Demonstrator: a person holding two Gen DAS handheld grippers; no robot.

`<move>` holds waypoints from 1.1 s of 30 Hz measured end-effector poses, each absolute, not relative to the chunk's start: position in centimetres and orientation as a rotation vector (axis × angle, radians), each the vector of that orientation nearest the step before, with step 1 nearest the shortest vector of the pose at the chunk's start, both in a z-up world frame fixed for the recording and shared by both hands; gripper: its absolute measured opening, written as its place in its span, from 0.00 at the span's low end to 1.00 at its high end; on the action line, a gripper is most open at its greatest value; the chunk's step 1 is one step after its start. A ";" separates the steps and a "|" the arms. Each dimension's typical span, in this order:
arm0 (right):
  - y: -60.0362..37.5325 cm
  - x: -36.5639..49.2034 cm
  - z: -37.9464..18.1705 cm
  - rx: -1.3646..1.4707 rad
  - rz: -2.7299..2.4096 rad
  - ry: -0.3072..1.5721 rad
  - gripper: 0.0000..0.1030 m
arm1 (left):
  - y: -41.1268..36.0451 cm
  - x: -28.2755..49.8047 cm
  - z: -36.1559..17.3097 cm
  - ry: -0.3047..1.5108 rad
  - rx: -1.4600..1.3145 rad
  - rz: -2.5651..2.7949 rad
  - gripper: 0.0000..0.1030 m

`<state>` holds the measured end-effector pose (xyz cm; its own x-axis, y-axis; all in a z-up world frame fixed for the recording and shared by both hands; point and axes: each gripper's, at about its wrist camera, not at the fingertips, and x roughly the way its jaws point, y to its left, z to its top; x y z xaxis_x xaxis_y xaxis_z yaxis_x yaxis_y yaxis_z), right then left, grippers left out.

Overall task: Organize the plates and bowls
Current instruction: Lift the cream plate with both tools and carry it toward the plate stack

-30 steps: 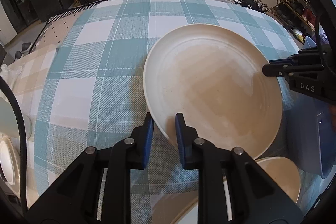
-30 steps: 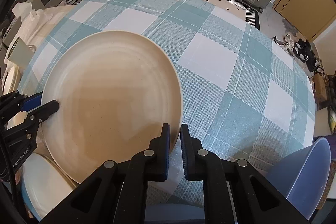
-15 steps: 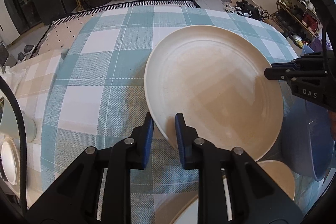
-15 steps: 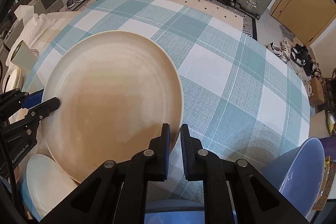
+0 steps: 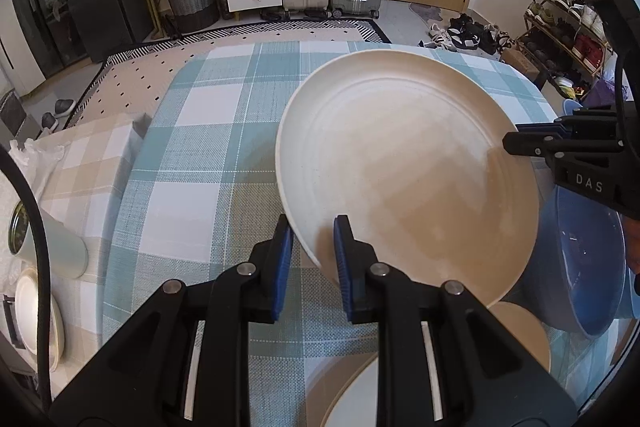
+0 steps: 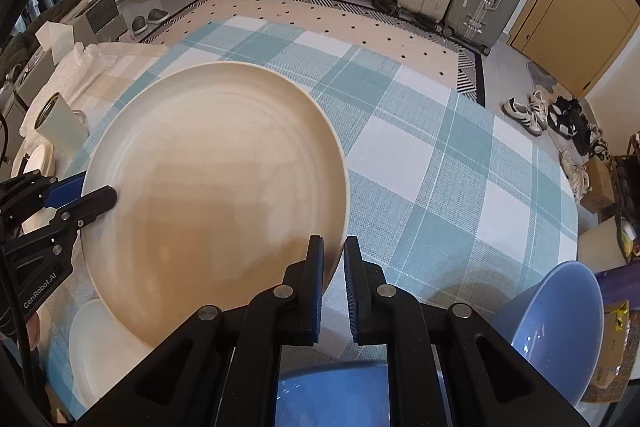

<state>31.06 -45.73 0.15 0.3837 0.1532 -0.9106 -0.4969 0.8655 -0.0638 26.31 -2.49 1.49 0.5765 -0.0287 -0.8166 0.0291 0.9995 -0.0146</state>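
A large cream plate (image 5: 404, 171) is held in the air above the blue-and-white checked table (image 5: 200, 147). My left gripper (image 5: 312, 233) is shut on its near-left rim. My right gripper (image 6: 333, 255) is shut on its opposite rim; the plate also shows in the right wrist view (image 6: 216, 183). The right gripper shows at the right of the left wrist view (image 5: 516, 141), and the left gripper at the left of the right wrist view (image 6: 96, 193). A smaller cream plate (image 5: 520, 327) lies under the big one. A blue bowl (image 5: 584, 259) stands at the right.
Another cream plate (image 5: 340, 387) lies at the near edge below my left gripper. A pale green cup (image 6: 60, 125) and small white dishes (image 5: 36, 311) stand at the table's left side. A second blue bowl (image 6: 332, 395) sits under my right gripper.
Both grippers have lifted the large plate higher above the table, still gripping its rim. More of the room beyond the table has come into view.
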 end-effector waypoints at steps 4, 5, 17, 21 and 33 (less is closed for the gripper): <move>-45.9 30.4 0.9 -0.347 0.425 1.085 0.10 | -2.6 25.5 2.2 0.944 0.002 -0.030 0.17; -45.9 30.2 1.0 -0.346 0.428 1.084 0.10 | -2.6 25.2 2.4 0.940 0.002 -0.029 0.17; -45.5 27.5 3.4 -0.351 0.447 1.021 0.10 | -2.1 22.2 4.3 0.907 -0.011 -0.004 0.17; -45.3 26.4 4.0 -0.342 0.461 1.009 0.10 | -1.8 20.8 5.4 0.884 -0.011 0.007 0.17; -45.2 22.8 5.7 -0.324 0.474 0.965 0.10 | -2.0 17.1 7.2 0.858 -0.003 0.015 0.17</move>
